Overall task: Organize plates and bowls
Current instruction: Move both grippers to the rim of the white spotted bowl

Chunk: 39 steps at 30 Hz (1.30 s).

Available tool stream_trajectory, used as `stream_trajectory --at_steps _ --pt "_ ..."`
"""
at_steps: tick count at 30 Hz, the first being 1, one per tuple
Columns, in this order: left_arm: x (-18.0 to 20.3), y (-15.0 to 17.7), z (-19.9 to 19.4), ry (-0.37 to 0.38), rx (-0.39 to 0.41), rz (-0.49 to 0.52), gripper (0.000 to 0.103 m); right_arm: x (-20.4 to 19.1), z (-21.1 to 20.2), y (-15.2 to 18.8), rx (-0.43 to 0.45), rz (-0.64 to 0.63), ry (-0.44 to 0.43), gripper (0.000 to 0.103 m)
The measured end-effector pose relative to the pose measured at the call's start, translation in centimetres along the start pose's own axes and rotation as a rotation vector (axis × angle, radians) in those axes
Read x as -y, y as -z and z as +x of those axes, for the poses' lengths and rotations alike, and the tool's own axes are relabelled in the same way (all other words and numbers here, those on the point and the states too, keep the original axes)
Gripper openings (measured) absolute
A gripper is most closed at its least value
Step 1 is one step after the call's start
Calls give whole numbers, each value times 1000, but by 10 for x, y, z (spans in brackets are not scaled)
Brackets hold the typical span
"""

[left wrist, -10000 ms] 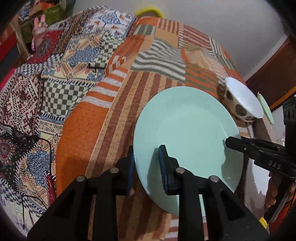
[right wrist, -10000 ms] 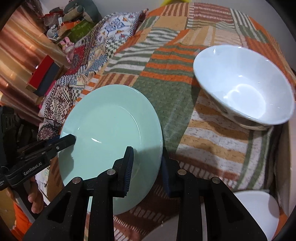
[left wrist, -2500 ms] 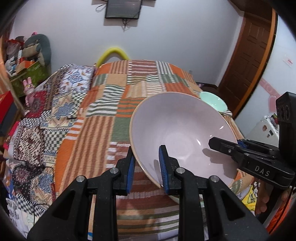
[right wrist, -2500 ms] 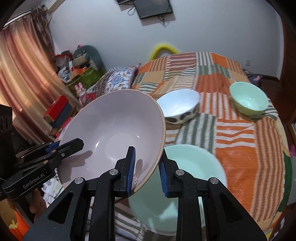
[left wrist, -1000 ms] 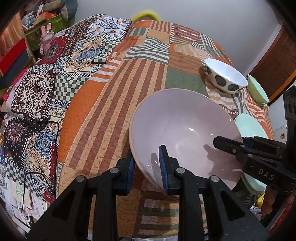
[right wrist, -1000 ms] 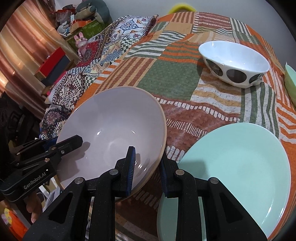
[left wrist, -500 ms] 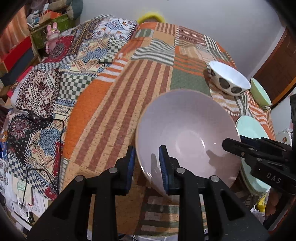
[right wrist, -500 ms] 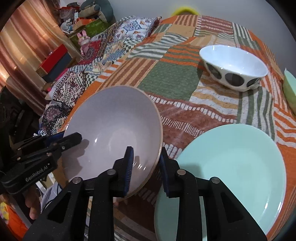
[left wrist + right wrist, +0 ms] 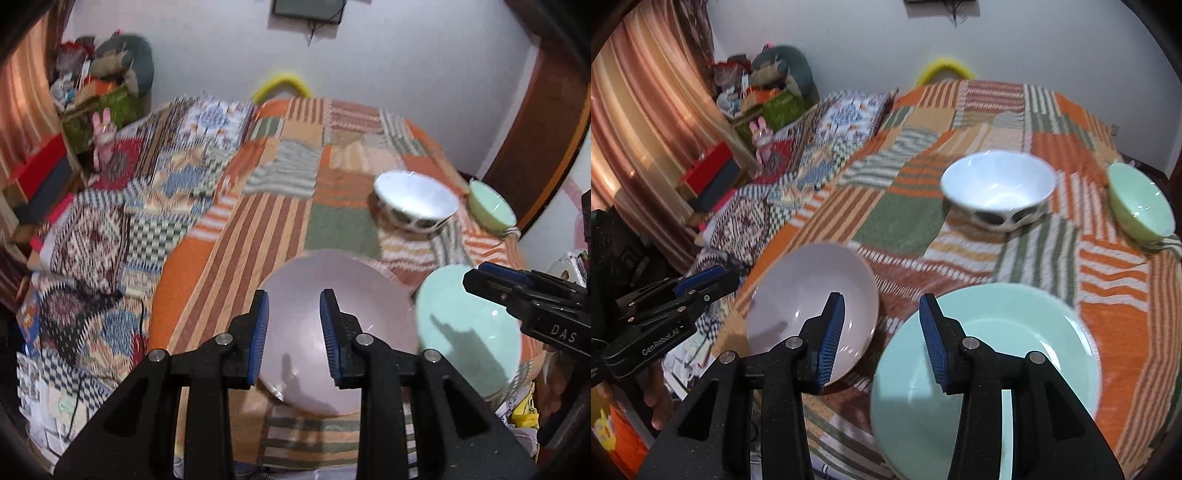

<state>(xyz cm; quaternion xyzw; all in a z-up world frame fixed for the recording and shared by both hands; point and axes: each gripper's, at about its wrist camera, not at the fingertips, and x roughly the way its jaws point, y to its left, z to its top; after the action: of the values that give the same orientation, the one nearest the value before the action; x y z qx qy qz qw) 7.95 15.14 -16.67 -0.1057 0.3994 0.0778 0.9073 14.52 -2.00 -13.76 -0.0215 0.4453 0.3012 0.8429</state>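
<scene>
i have the left gripper (image 9: 294,332) up over the pink bowl (image 9: 340,332), its jaws opening with nothing pinched; the bowl shows between the blue pads (image 9: 258,332) but sits below them on the patchwork cloth (image 9: 236,258). my right gripper (image 9: 881,336) is the same: jaws opening, nothing gripped, hanging above the gap between the pink bowl (image 9: 812,295) and the mint plate (image 9: 1015,339). the two lie side by side at the near edge of the cloth, close together; i cannot tell whether their rims touch. farther back stands the white bowl with dark spots (image 9: 997,192), and to its right, near the far edge, the small green bowl (image 9: 1141,203), apart from it. in the left view i see the right gripper (image 9: 524,295) over the plate (image 9: 465,332); in the right view the left gripper (image 9: 676,291) sits just left of the pink bowl.
</scene>
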Motion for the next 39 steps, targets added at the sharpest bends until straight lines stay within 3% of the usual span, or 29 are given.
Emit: stream_trajectory --at_steps 4,10,13,15,28,39 --pt "14 -18 -17 4 75 6 49 13 -25 -6 75 20 12 49" --pt "39 -52 -26 34 143 18 57 36 -55 -18 167 48 49 53" --pt "52 -68 -24 21 170 39 57 49 -66 -24 214 72 71 69" --pt "62 -82 -18 7 178 62 58 57 -72 -28 242 86 87 72" --pt "93 -135 53 39 82 106 58 103 -61 -62 268 144 147 73" --pt "98 -141 149 79 -100 48 58 139 -2 -75 161 209 140 73"
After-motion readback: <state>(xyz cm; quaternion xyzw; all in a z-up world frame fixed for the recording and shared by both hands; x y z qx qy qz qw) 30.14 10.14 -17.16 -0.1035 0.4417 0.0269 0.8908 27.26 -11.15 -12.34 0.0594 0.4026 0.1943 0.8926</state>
